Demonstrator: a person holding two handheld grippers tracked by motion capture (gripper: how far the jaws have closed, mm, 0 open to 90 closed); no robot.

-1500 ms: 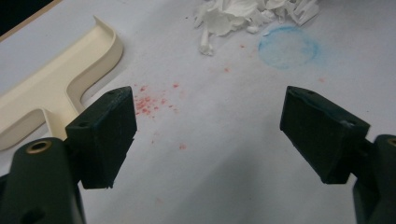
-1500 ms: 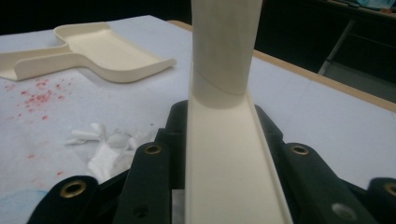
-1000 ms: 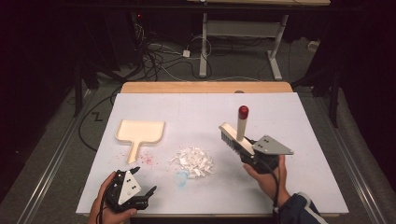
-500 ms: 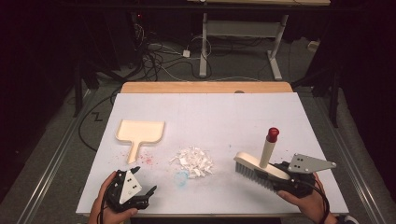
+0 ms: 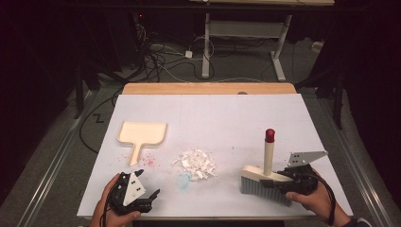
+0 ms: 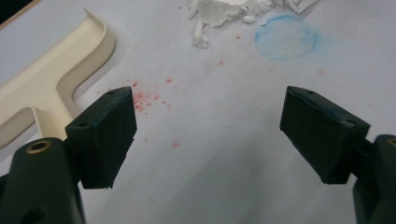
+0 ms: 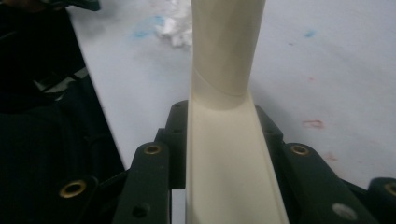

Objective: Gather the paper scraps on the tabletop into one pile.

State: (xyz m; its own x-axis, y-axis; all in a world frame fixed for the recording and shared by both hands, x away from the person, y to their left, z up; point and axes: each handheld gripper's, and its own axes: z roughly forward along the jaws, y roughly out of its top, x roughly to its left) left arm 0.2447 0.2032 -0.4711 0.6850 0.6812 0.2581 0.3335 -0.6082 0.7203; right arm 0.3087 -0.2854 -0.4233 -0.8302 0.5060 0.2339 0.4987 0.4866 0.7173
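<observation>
High view, my right gripper [image 5: 270,181] clamped on the cream hand brush with red-tipped handle [image 5: 265,169] right of the white paper scraps [image 5: 195,163], left gripper view, my left gripper [image 6: 210,128] jaws apart over the white table [image 6: 224,154], cream plastic dustpan [image 6: 51,79] alongside, right gripper view, brush back [image 7: 229,158] pinched between the jaws.

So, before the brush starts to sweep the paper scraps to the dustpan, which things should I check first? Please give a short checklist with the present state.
1. Right gripper shut firmly on the brush: ok.
2. Brush bristles resting flat on the table: cannot tell.
3. Paper scraps lie between brush and dustpan: ok.
4. Dustpan mouth faces the scraps: not ok, its handle points toward the person.
5. Left gripper open and empty, free to hold the dustpan: ok.
</observation>
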